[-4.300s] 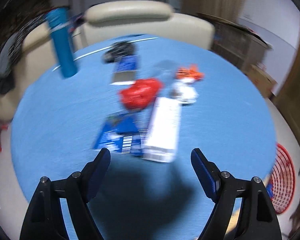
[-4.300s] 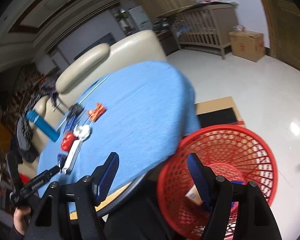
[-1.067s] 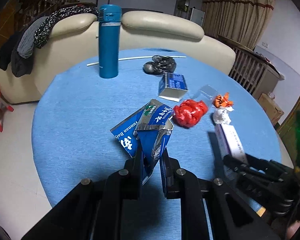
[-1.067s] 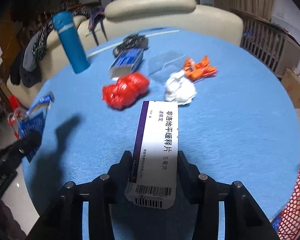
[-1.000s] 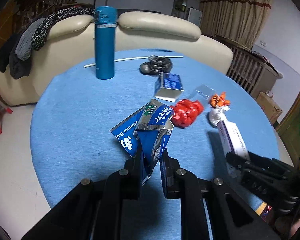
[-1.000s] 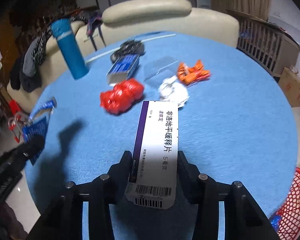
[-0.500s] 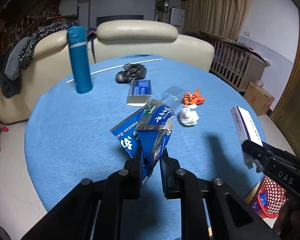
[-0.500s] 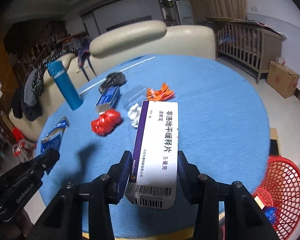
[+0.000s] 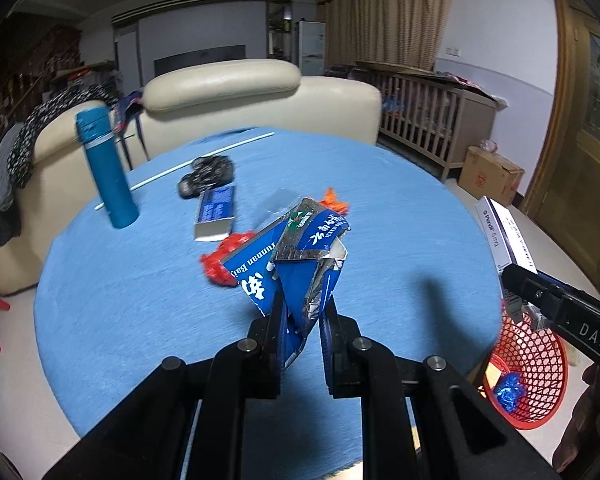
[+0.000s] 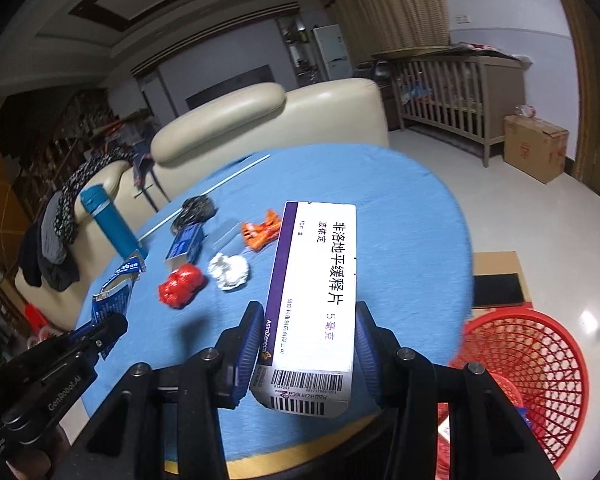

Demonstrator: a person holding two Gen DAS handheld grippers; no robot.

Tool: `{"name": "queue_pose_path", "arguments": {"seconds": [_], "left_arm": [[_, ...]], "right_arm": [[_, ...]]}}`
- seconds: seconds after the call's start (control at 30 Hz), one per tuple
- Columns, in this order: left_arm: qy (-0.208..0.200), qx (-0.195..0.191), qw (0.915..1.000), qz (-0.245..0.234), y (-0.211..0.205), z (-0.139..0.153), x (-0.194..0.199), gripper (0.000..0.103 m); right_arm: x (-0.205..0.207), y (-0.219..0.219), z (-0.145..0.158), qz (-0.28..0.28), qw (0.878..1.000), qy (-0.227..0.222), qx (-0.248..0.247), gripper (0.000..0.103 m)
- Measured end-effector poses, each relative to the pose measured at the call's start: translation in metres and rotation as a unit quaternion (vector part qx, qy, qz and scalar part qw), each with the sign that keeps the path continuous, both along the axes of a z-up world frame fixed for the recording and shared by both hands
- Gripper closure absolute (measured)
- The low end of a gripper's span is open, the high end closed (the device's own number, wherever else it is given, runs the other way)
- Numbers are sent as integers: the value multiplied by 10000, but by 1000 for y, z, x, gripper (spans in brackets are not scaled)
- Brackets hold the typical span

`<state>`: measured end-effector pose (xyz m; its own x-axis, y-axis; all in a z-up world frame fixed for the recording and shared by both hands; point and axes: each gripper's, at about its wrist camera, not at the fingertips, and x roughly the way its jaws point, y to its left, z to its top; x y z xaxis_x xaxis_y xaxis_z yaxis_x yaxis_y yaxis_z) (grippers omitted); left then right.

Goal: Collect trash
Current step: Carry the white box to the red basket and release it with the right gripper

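My left gripper (image 9: 302, 312) is shut on a torn blue foil packet (image 9: 296, 256), held above the blue round table (image 9: 140, 280). My right gripper (image 10: 308, 344) is shut on a white and purple medicine box (image 10: 316, 292), raised near the table's right edge. The same box (image 9: 504, 236) and the right gripper show at the right of the left wrist view. A red mesh basket (image 10: 528, 372) stands on the floor to the right of the table, with bits of trash inside. A red crumpled wrapper (image 10: 180, 290), a white paper ball (image 10: 229, 271), an orange wrapper (image 10: 260, 232), a blue carton (image 10: 186, 248) and a black bag (image 10: 194, 208) lie on the table.
A teal flask (image 9: 106, 168) stands upright at the table's far left. A thin white rod (image 9: 180, 168) lies near the far edge. A cream sofa (image 9: 228, 92) sits behind the table, with clothes over it. A wooden crib (image 10: 456, 88) and a cardboard box (image 10: 536, 148) are at the back right.
Both grippers have risen and swung rightward with their loads; the table has dropped away and the red basket has come into fuller view. Neither grip has changed.
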<state>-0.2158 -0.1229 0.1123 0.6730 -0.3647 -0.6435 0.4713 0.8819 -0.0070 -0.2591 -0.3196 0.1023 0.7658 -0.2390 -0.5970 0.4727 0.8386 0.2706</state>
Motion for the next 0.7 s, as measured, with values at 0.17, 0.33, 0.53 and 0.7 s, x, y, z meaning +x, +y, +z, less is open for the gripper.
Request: {"name": "queue_pose_path", "arguments": {"seconds": [0.17,0.33,0.53,0.7], "left_arm": [[-21,59,9995,-299,-26,1,-7,87],[-56,144,9979,-622,-56,2,-17,87],[-77,197,9949,-991,-88,5,-30,87],[-90,263,9911,-1302,-114,3,-44,87]], "right_arm": [[-29,-24,-3,-333,9994,-47,48,55],[-60,-52,-10,-713,9974,-49,115,55],[-93,-83,-21,-1086,9939,47,197,55],[-111,-99,-38,-1287,9910,232,291,55]]}}
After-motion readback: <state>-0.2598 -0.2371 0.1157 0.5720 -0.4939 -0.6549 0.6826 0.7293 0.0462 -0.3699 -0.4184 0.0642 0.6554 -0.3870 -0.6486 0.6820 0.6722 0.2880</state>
